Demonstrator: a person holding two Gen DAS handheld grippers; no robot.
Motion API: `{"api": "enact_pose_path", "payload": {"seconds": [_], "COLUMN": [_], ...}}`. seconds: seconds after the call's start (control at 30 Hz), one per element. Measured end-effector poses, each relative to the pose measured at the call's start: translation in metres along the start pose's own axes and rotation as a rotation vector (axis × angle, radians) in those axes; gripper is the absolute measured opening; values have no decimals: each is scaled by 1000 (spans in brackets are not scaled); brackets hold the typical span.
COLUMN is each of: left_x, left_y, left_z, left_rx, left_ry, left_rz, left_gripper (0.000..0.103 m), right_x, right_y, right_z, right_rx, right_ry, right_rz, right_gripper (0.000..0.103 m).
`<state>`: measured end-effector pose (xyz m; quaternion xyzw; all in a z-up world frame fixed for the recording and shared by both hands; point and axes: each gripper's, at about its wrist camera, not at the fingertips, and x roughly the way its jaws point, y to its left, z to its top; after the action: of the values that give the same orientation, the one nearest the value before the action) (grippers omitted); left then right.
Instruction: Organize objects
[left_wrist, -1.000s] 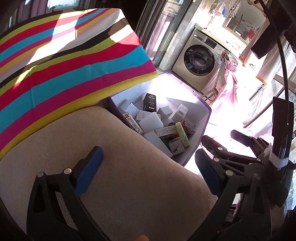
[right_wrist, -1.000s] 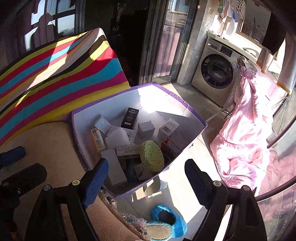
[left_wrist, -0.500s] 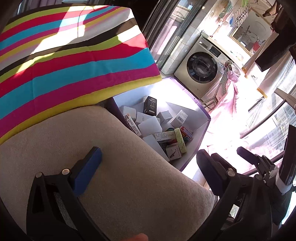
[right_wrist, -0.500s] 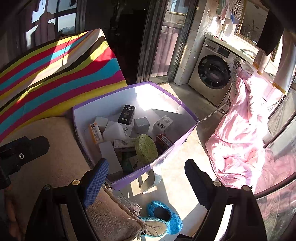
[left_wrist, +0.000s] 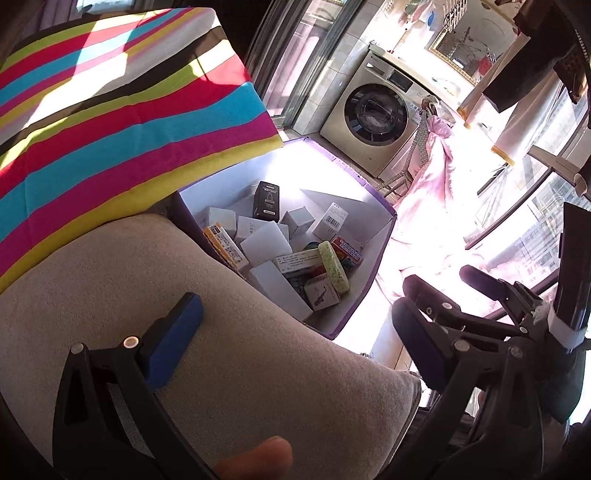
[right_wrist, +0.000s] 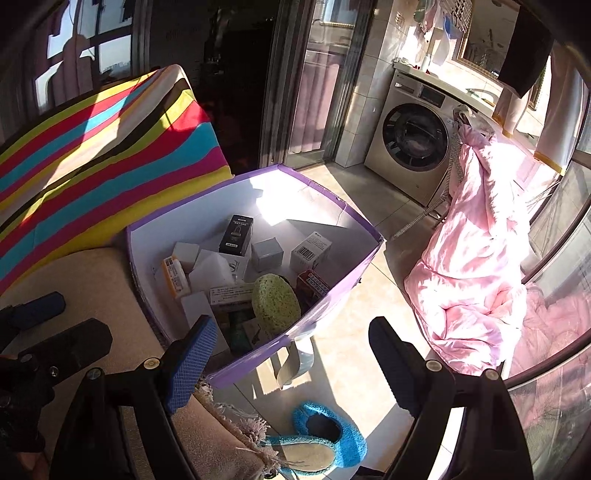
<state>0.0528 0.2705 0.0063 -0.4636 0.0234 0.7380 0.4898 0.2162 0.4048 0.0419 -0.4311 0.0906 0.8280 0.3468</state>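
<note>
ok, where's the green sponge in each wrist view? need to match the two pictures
Left wrist: the green sponge is right of centre, seen edge-on, inside the purple box near its right wall.
Right wrist: the sponge is just below centre, showing its broad face, close to the box's near wall.
Shared landmark: the washing machine, upper right in both.

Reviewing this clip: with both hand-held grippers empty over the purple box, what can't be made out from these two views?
- Print on the small cartons: too small in both views.
- Items under the green sponge: hidden in the right wrist view by the sponge and the purple box wall.
- Blue slippers: partly hidden by the beige cushion's fringe.
- Right hand-held gripper: partly cut off in the left wrist view.
</note>
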Motion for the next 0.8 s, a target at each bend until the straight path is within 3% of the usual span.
{"api": "enact_pose_path", "payload": {"seconds": [0.8], "left_x": [7], "left_y": [-3], "left_z": [-5], "left_rx": [25], "left_ry": [25], "left_rz": [37], "left_gripper": [102], "right_x": [1], "right_y": [3], "right_z": [1], "right_rx": [-16], "right_ry": [9], "right_rz": [-1], "right_gripper": [86]}}
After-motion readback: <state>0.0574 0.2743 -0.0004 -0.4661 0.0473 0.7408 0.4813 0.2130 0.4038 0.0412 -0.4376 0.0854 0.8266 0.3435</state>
